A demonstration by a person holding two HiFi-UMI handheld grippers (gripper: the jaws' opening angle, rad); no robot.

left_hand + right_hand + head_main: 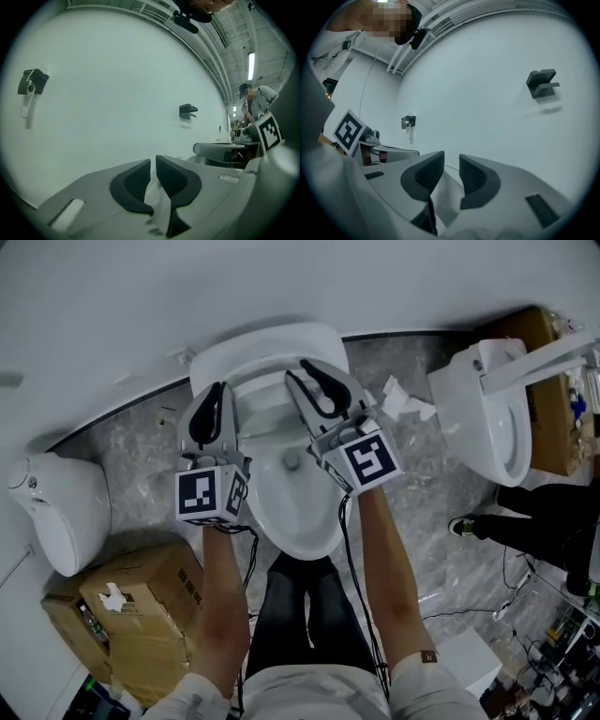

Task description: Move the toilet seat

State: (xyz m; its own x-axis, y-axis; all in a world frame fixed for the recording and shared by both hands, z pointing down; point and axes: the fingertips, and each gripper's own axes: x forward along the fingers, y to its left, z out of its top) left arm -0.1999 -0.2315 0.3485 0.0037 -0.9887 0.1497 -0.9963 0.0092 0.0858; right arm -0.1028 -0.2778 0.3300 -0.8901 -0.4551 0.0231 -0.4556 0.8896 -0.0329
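Grey marbled floor [141, 456] underfoot, cardboard box [141, 606] nearest, at lower left. Toilet bowl [300, 521] directly below. Above it the toilet seat [267, 395] stands raised toward the white wall [187, 287]. Left gripper [212, 418]: jaws all but together, a white sliver between the pads. Right gripper [322, 395]: jaws narrowly apart, clamped on the seat's white edge. Second toilet [478, 418] beyond, to the right.

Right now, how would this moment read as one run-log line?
left claw: shut on toilet seat | right claw: shut on toilet seat | toilet bowl: uncovered
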